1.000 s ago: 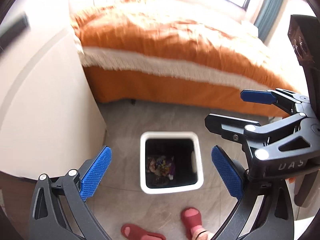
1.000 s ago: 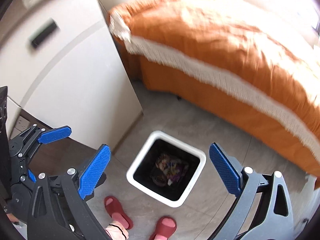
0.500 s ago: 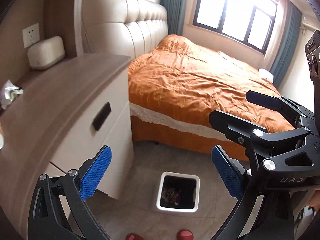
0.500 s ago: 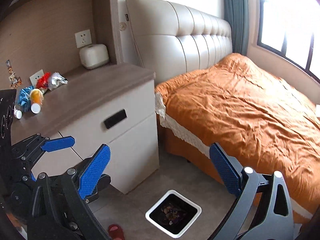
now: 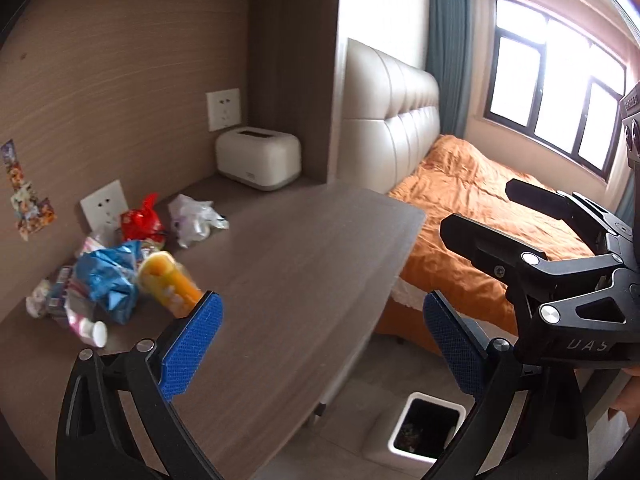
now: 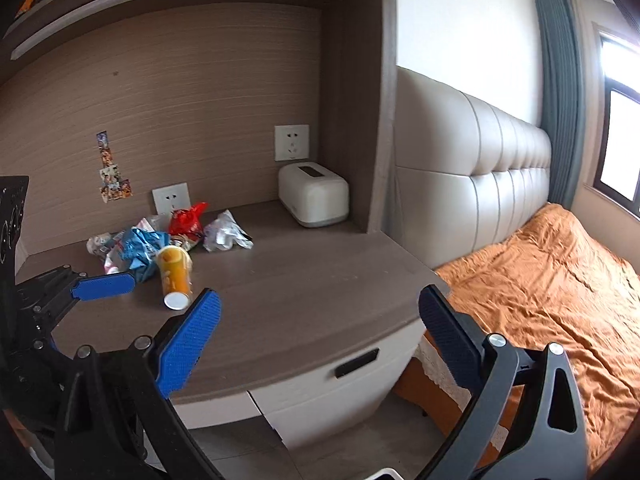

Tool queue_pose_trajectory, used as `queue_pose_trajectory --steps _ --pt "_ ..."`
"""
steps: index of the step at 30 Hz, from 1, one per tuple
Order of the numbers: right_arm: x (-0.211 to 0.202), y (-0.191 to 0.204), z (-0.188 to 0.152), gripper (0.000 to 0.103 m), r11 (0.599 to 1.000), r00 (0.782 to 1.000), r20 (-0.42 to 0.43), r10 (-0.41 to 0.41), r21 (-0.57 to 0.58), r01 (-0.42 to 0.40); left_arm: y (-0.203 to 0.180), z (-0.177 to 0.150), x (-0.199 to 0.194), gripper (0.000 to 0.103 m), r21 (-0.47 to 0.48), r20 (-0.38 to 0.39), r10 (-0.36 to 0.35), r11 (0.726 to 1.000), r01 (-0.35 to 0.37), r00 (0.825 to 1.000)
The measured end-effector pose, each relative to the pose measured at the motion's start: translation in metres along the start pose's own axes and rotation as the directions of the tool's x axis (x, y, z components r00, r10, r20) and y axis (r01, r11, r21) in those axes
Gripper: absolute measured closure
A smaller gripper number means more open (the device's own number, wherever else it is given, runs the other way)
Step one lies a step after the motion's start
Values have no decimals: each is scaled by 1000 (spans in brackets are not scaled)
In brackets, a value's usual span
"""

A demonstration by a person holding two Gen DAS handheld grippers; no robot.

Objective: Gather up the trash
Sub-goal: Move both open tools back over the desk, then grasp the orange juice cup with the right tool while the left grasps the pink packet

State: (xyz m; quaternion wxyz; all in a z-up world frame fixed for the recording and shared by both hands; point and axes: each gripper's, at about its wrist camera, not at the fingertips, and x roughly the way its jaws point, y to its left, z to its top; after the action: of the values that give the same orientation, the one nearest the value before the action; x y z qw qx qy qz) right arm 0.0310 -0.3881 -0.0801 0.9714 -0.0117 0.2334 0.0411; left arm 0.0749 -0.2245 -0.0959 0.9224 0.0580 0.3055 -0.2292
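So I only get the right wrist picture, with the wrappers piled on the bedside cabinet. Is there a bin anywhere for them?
Observer: Yes. The left wrist view shows a white square bin on the floor, below the front edge of the cabinet and close to the orange bed.
Operator: Is it empty?
Observer: No. Some colourful scraps lie at the bottom of its dark inside. They are too small to tell what they are.
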Motion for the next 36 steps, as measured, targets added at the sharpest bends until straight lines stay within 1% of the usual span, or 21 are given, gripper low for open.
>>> queue_pose_trajectory --steps 7,13,18,20,24,26,28,29,32,34,36 --pt "29 56 29 4 993 994 28 104 -62 -102 66 3 -21 5 -79 23 104 992 -102 994" --pt "53 98 43 4 980 985 20 172 -102 -169 106 3 -28 5 -121 26 181 977 -177 983" --pt "79 125 45 4 974 980 -10 199 -112 -199 139 -4 -20 5 -149 -6 238 960 -236 971" --pt "91 134 45 4 971 979 -26 201 -124 -203 157 -9 -13 5 -169 -35 274 946 -276 961" --pt "114 146 41 4 968 974 -69 215 -118 -222 192 -23 -3 5 -210 -86 310 923 -322 947" --pt "126 152 38 4 966 972 -93 215 -125 -225 205 -28 2 5 -224 -103 318 916 -333 943" --pt "138 157 33 4 966 971 -115 208 -132 -223 217 -33 9 5 -233 -127 342 902 -363 931" --pt "144 159 30 4 966 971 -128 204 -132 -220 222 -35 11 5 -243 -136 343 898 -367 929" --pt "162 164 19 4 967 964 -178 196 -128 -220 237 -40 23 5 -274 -160 333 889 -366 929" --pt "174 169 11 4 967 960 -212 184 -137 -215 243 -41 34 5 -274 -181 334 887 -373 925" --pt "182 173 4 4 966 956 -233 176 -146 -213 249 -42 44 7 -277 -199 314 891 -360 929"
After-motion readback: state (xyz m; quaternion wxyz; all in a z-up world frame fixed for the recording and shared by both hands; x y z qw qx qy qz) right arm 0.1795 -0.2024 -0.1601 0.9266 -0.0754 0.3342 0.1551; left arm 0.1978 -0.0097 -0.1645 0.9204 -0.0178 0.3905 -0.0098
